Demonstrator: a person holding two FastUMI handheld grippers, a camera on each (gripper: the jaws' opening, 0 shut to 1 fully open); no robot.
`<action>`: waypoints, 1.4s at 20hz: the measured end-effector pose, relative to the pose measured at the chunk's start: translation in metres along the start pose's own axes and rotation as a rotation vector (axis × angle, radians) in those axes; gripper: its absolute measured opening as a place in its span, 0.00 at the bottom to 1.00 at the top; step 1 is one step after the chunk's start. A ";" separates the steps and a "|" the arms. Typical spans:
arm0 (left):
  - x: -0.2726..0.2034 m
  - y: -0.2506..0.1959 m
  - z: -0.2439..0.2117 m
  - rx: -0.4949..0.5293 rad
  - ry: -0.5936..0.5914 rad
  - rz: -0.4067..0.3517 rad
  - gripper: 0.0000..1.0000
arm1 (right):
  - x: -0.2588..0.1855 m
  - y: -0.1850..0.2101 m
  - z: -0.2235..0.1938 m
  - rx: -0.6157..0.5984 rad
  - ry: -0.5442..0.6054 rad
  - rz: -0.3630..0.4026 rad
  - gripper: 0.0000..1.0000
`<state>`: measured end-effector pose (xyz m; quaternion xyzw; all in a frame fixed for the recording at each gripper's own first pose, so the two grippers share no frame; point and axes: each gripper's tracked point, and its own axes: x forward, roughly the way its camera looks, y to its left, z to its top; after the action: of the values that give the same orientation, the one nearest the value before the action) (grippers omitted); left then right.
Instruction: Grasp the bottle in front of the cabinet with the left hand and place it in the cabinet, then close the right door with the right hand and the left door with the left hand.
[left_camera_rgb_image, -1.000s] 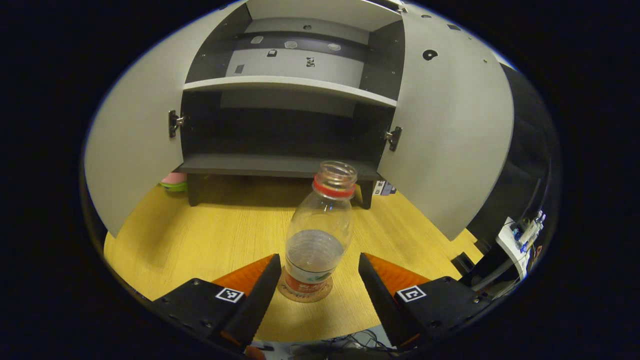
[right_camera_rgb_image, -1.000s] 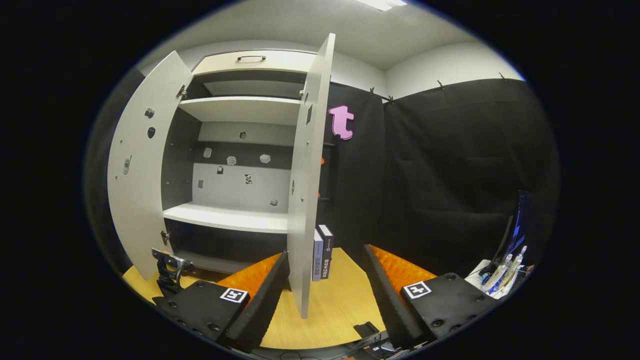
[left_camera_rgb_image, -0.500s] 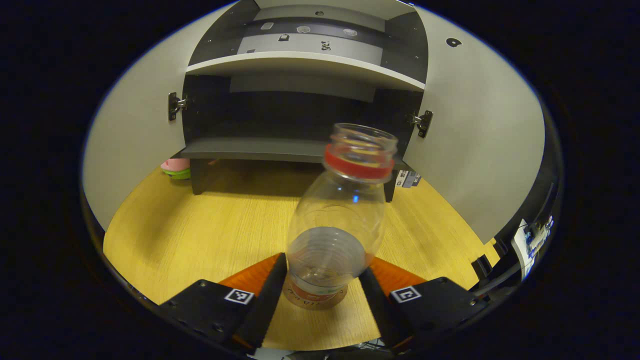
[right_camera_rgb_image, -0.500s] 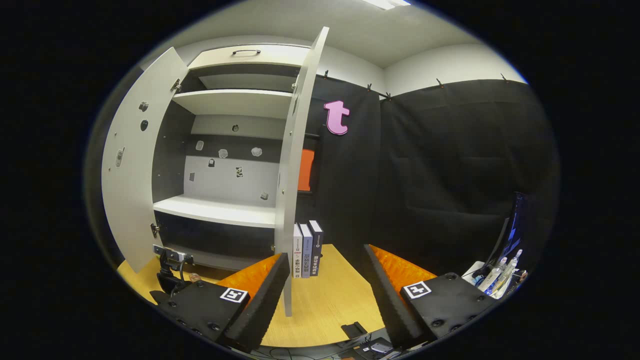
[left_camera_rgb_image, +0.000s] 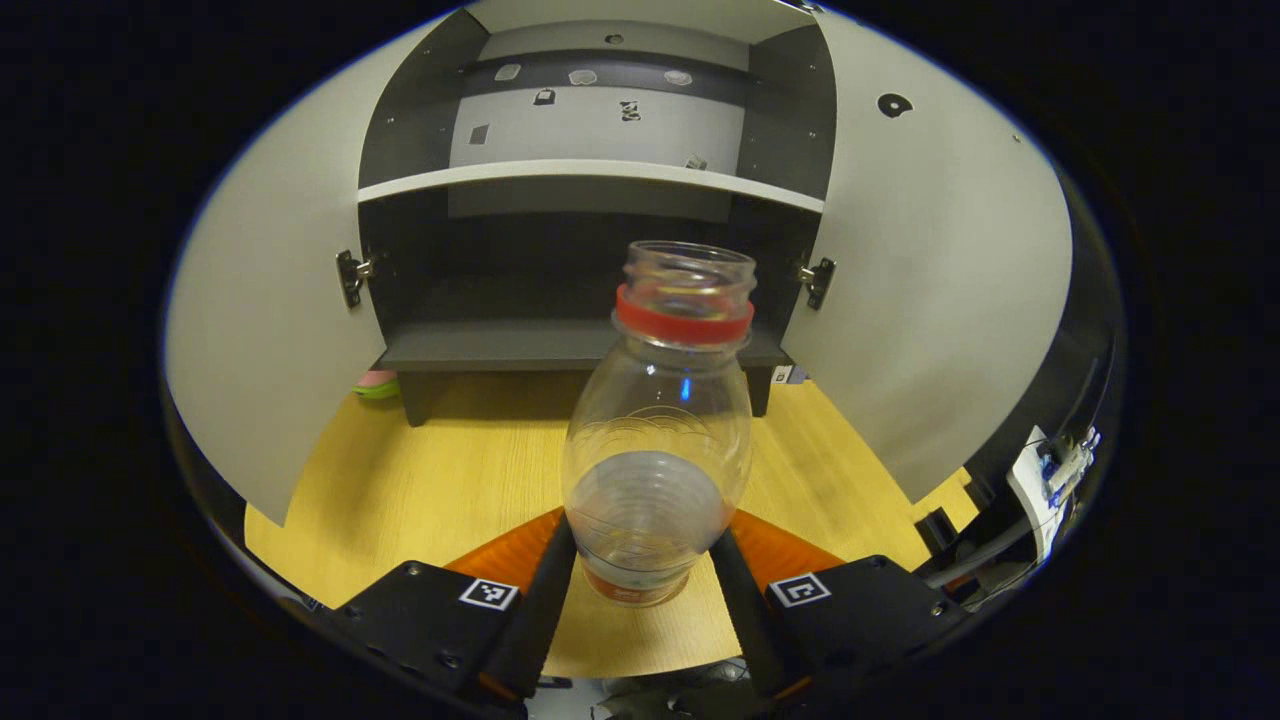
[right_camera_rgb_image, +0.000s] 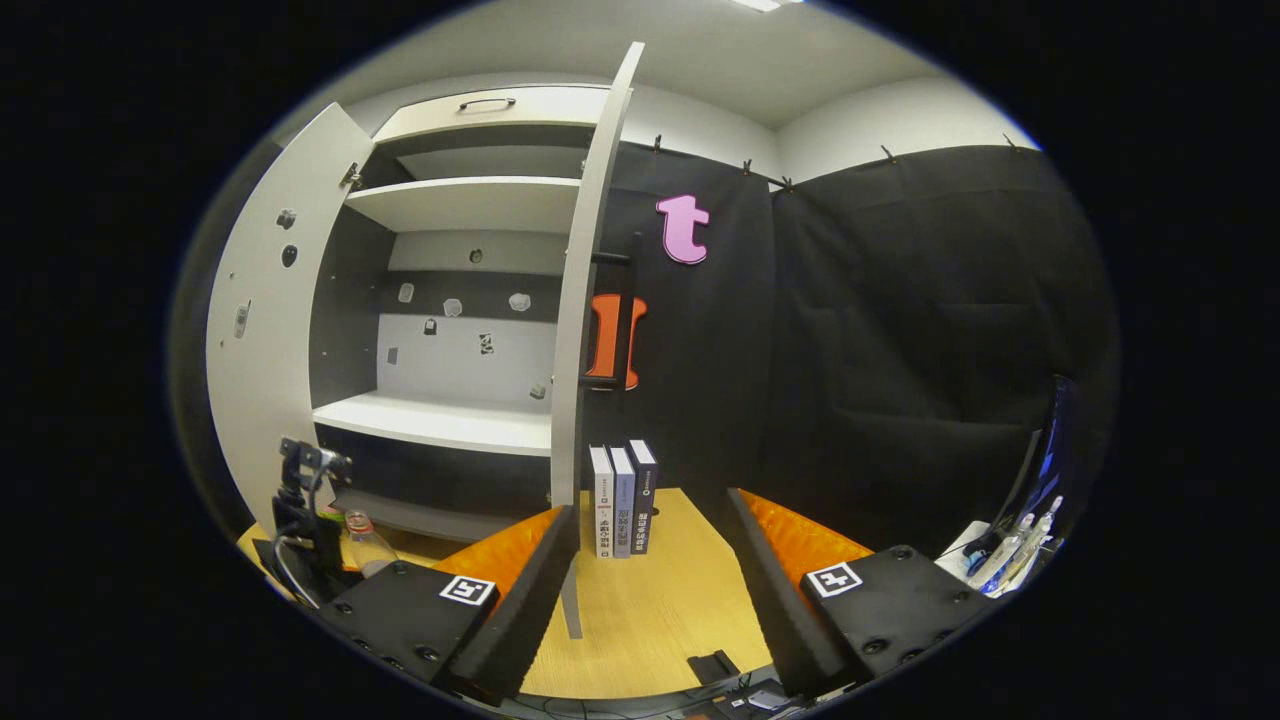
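Centrally in the left gripper view, the left gripper (left_camera_rgb_image: 640, 560) pinched one uncapped bottle (left_camera_rgb_image: 660, 440) before the cabinet (left_camera_rgb_image: 590, 180), whose two doors stood open. Low in the right gripper view, the right gripper (right_camera_rgb_image: 650, 560) was spread near three books (right_camera_rgb_image: 622, 497) on the worktop (right_camera_rgb_image: 650, 620).

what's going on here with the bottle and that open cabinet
A person is working two handheld grippers. The left gripper is shut on the lower body of an uncapped clear bottle, held upright over the wooden table in front of the cabinet. Both cabinet doors stand open. The right gripper is open and holds nothing, with the right door edge-on ahead of it.
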<state>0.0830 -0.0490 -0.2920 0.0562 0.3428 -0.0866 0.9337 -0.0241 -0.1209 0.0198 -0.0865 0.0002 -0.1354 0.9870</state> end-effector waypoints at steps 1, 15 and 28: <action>-0.010 -0.001 0.009 -0.004 -0.004 -0.009 0.77 | 0.003 0.000 0.000 0.002 -0.001 0.012 1.00; -0.070 -0.001 0.167 -0.021 -0.191 -0.049 0.77 | 0.017 -0.007 -0.002 0.032 -0.002 0.099 0.97; -0.006 0.004 0.320 0.058 -0.292 -0.074 0.76 | 0.038 -0.046 -0.010 0.083 0.021 -0.002 0.97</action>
<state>0.2811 -0.0971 -0.0454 0.0575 0.2023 -0.1379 0.9679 0.0000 -0.1765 0.0183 -0.0442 0.0047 -0.1374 0.9895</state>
